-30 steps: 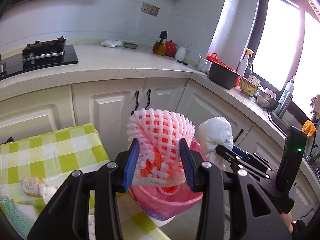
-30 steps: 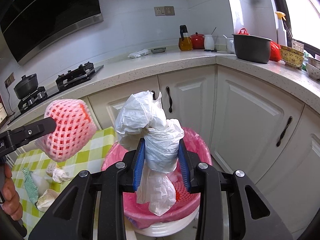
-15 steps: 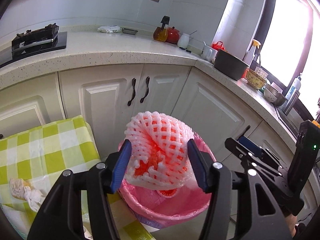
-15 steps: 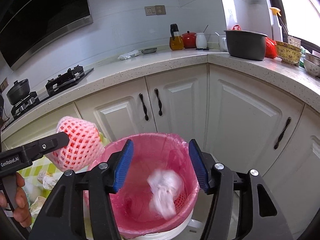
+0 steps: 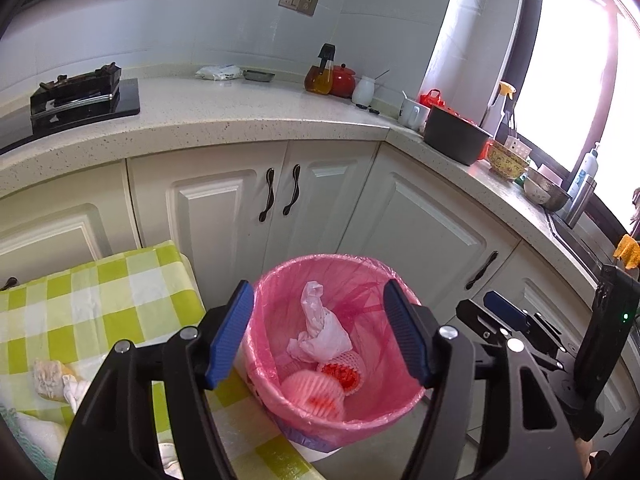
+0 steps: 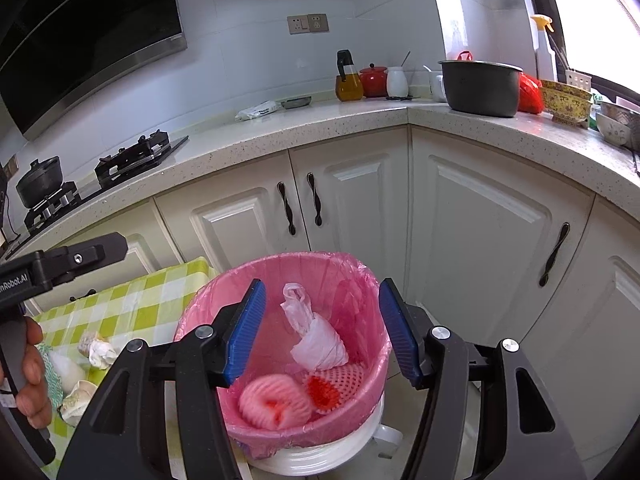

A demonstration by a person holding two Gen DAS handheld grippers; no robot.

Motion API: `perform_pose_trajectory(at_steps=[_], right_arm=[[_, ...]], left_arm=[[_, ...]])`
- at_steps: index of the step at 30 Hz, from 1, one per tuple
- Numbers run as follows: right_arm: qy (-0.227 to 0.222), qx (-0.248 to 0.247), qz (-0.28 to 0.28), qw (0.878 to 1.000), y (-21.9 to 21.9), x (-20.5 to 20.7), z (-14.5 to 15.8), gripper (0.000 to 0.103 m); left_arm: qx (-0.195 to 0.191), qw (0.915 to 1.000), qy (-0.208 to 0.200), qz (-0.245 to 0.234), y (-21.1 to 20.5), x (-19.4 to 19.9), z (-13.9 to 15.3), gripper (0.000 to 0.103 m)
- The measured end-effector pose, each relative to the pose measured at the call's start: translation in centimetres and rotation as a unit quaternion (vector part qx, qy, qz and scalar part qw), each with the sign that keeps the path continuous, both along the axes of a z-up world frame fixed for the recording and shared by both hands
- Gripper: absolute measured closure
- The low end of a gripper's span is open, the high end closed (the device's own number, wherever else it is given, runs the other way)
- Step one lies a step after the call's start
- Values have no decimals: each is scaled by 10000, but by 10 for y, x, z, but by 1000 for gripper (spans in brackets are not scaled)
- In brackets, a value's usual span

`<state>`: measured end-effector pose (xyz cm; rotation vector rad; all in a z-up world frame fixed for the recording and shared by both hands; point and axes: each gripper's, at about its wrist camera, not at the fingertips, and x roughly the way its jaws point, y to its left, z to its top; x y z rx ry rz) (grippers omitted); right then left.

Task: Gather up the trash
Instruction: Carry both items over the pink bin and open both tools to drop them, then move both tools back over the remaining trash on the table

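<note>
A bin with a pink liner [image 5: 276, 280] [image 6: 208, 300] stands on the floor under both grippers. Inside it lie a crumpled white plastic bag [image 5: 324, 336] [image 6: 316, 340], a pink foam fruit net [image 5: 312, 394] [image 6: 274, 400] and a second net with a red core [image 5: 340, 372] [image 6: 332, 384]. My left gripper [image 5: 320, 334] hangs over the bin, its jaws opening with nothing between them. My right gripper [image 6: 322, 332] is beside it, jaws also opening and empty. Crumpled tissues [image 5: 52, 380] [image 6: 96, 352] lie on the green checked tablecloth [image 5: 100, 300].
White cabinet doors [image 6: 348, 200] stand close behind the bin, under a speckled counter [image 5: 240, 112] with a gas hob [image 5: 76, 88], a dark pot [image 6: 480, 84], bottles and bowls. A person's hand [image 6: 28, 360] holds the left gripper's handle. More wrappers [image 6: 76, 400] lie at the table's edge.
The left gripper let go of the pink foam net and the right gripper let go of the white bag. Both dropped into the bin, and both sets of jaws widened.
</note>
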<state>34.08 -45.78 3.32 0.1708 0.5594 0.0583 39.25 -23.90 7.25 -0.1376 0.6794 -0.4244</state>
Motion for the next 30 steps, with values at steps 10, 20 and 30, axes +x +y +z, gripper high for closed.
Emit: perform_pose_trajectory(at_steps=[10, 20, 30], right_arm=[[-377, -175, 181, 9990, 30, -43, 14, 27], [-460, -189, 458, 9977, 77, -84, 18, 22], [-261, -41, 826, 9962, 123, -115, 6, 19]], left_arm=[[70, 9990, -340, 291, 56, -51, 14, 36], [194, 9927, -792, 883, 146, -132, 26, 29], [342, 9862, -717, 1455, 220, -198, 4, 27]])
